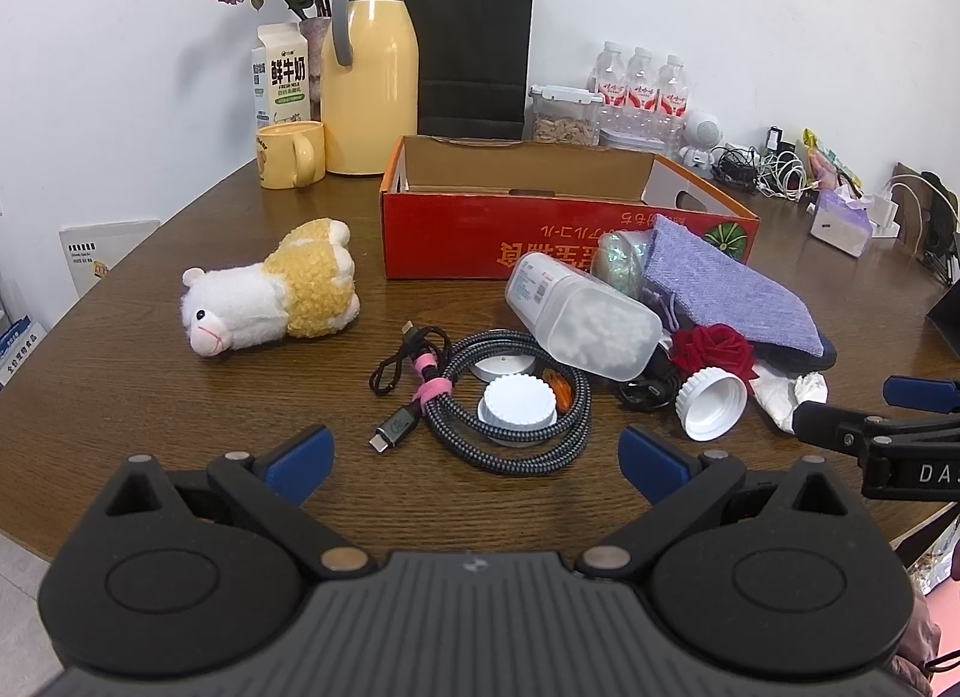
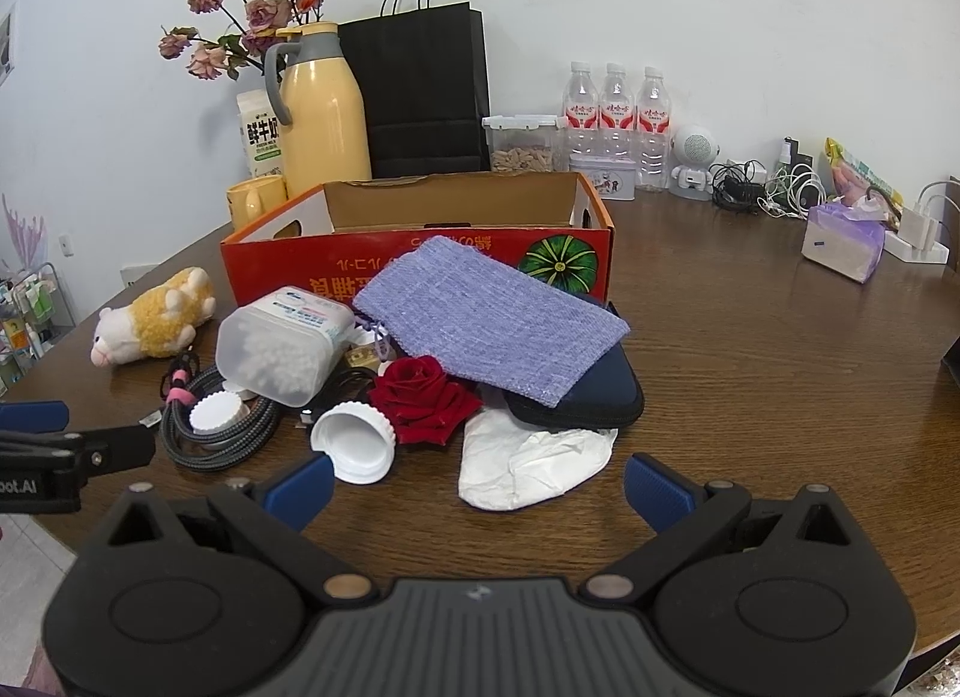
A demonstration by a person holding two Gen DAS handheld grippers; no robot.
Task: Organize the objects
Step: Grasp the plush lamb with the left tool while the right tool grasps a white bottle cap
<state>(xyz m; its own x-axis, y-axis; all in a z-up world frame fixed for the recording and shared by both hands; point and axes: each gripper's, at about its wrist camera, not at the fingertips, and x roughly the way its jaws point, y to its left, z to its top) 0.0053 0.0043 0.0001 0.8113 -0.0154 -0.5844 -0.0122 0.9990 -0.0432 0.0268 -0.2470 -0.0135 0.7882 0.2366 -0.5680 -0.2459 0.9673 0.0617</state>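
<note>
An empty red cardboard box [image 1: 480, 253] [image 2: 384, 271] stands mid-table. In front of it lies a heap: a plush alpaca [image 1: 270, 292] [image 2: 150, 319], a coiled braided cable [image 1: 510, 439] [image 2: 222, 433], white lids [image 1: 517, 400] [image 1: 711, 403] [image 2: 354, 442], a clear cotton-swab jar [image 1: 588, 319] [image 2: 282, 343], a red rose [image 1: 714, 352] [image 2: 423, 397], a purple knit pouch [image 1: 726, 283] [image 2: 486, 319] on a dark zip case [image 2: 576, 403], and a white crumpled bag [image 2: 528, 463]. My left gripper [image 1: 477, 466] hangs open before the cable. My right gripper [image 2: 480, 487] is open near the white bag.
A yellow thermos [image 1: 367, 67], mug [image 1: 291, 154], milk carton [image 1: 281, 76], dried flowers, a black paper bag [image 1: 468, 49], a snack container and water bottles [image 1: 642, 85] line the back wall. Chargers, cables and a tissue pack [image 2: 843, 241] sit at the right. The table's edge runs close on the left.
</note>
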